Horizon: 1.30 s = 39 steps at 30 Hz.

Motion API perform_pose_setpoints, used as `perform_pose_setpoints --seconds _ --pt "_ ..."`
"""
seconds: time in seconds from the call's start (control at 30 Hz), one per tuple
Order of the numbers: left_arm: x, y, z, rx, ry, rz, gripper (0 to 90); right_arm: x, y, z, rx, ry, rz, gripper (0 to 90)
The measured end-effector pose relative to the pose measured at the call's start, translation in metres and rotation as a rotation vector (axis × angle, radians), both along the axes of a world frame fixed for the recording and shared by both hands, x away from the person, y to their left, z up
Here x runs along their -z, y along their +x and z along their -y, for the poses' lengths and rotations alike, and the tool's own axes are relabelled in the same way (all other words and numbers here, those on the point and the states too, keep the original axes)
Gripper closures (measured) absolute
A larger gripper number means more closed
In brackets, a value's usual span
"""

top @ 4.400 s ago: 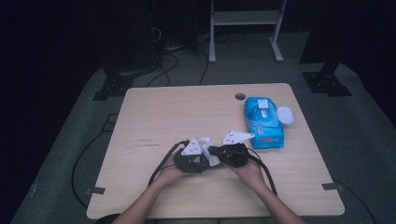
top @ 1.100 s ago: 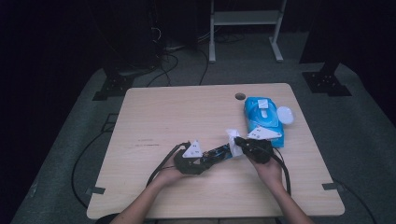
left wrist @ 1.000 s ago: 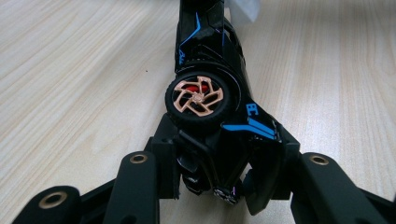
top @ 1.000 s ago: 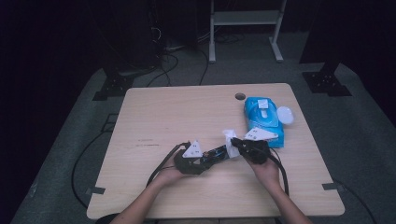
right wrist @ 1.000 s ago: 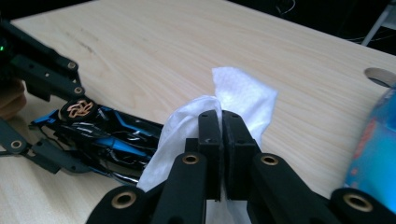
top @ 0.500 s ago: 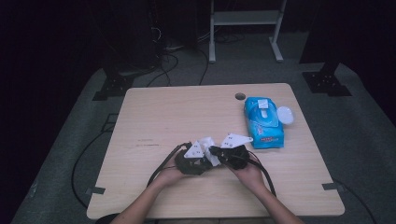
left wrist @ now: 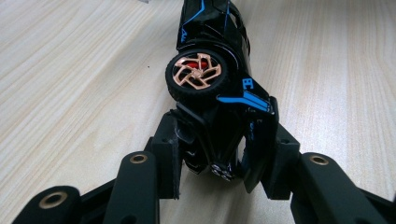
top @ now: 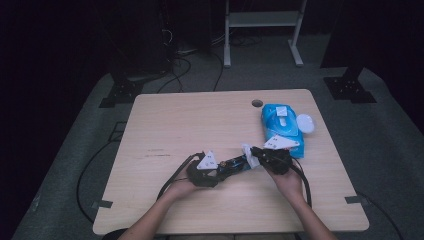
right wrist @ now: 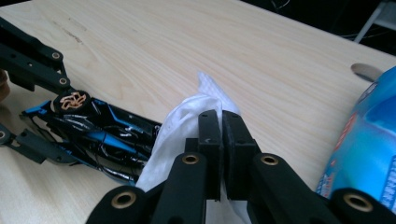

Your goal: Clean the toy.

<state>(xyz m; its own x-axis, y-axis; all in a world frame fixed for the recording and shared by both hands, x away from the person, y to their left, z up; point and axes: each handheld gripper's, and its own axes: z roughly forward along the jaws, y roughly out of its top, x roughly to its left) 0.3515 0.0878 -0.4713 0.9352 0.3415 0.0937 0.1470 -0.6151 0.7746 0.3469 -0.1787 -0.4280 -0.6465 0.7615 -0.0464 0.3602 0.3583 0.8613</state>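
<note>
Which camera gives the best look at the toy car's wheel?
The left gripper view: the copper-spoked wheel sits close and sharp above the jaws. In the right gripper view it is small and far off. The high view is too distant to make it out.

Black toy car (left wrist: pixel 212 70) with blue trim, on its side, clamped in left hand-held gripper (left wrist: pixel 212 161); crumpled white wipe (right wrist: pixel 180 135) pinched in right hand-held gripper (right wrist: pixel 219 135), touching car.

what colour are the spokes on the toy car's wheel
Copper-gold spokes with a red hub behind, on the toy car's wheel; clearest in the left gripper view.
</note>
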Motion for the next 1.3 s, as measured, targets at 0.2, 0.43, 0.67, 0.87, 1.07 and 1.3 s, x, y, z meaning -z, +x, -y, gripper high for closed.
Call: perform_pose_setpoints --seconds 0.2,0.43,0.67,0.87,1.07,1.3 --pt "0.0 0.001 -0.001 0.005 0.002 0.0 57.0 -0.015 -0.002 0.011 0.03 0.075 0.032 86.6" --pt "-0.001 0.001 -0.002 -0.006 0.004 0.003 56.5 -0.009 -0.001 0.019 0.035 0.04 -0.003 87.1" --pt "-0.001 0.001 -0.002 -0.005 0.005 0.006 56.5 -0.001 -0.002 0.002 -0.022 0.003 -0.016 87.9" --pt "-0.001 0.002 -0.003 -0.007 0.007 0.005 56.5 0.0 -0.002 -0.018 -0.089 -0.028 -0.026 87.3" --pt "-0.002 0.001 -0.004 -0.004 0.0 0.005 56.1 -0.01 -0.001 -0.004 -0.14 0.033 -0.06 71.4" --pt "-0.003 0.002 -0.002 -0.009 -0.006 0.004 54.4 -0.008 0.003 -0.006 -0.206 0.037 -0.053 56.7"
